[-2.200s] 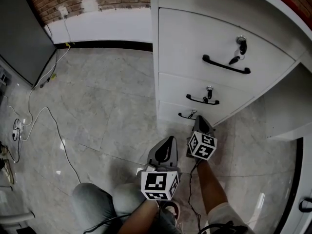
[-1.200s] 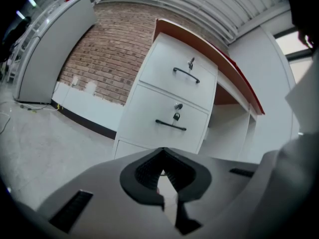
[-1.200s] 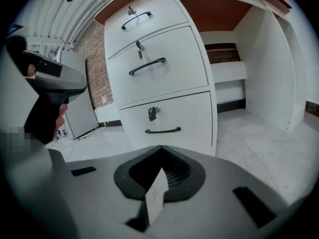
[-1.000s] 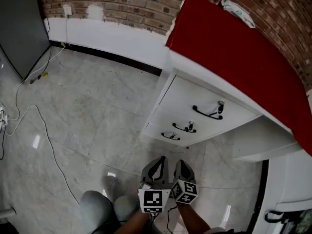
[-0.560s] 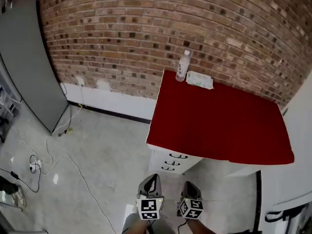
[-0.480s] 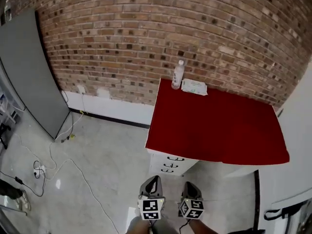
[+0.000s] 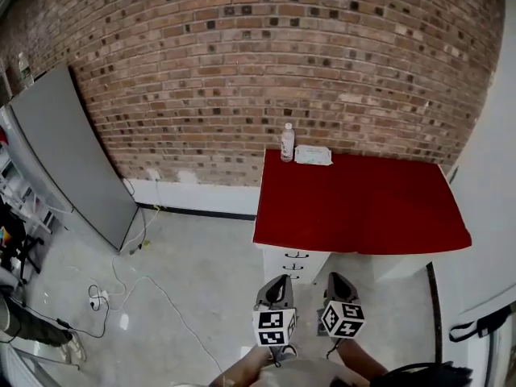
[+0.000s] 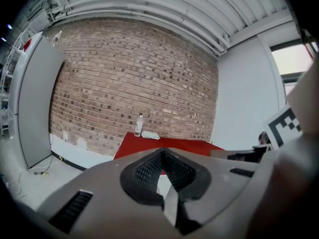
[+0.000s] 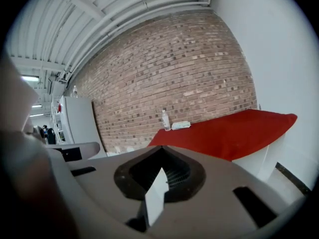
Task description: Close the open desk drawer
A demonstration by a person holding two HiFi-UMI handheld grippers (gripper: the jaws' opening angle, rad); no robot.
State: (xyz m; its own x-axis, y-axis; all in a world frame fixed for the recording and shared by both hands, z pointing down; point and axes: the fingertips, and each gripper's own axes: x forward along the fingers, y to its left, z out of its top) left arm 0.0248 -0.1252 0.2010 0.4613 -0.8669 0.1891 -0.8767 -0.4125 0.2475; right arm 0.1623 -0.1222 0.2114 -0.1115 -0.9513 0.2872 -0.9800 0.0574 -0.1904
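Observation:
The desk has a red top (image 7: 359, 204) and a white drawer stack (image 7: 295, 264) under its left end. All three drawer fronts look flush, with small dark handles. Both grippers hang low in the head view, well in front of the drawers and touching nothing. My left gripper (image 7: 278, 285) is shut and holds nothing, and so is my right gripper (image 7: 334, 282). In the left gripper view the jaws of the left gripper (image 8: 162, 151) meet in a peak, with the red top (image 8: 164, 144) beyond. The right gripper (image 9: 160, 148) shows the same, pointing toward the red top (image 9: 234, 131).
A clear bottle (image 7: 288, 143) and a pack of wipes (image 7: 313, 155) stand at the desk's back left corner against the brick wall (image 7: 242, 71). A tall grey panel (image 7: 76, 160) leans at the left. Cables (image 7: 121, 280) trail over the pale floor. A white wall (image 7: 492, 216) bounds the right.
The head view has risen and pulled far back from the drawers, so the whole desk now shows. Both grippers have come away from the lowest drawer's front and stay shut.

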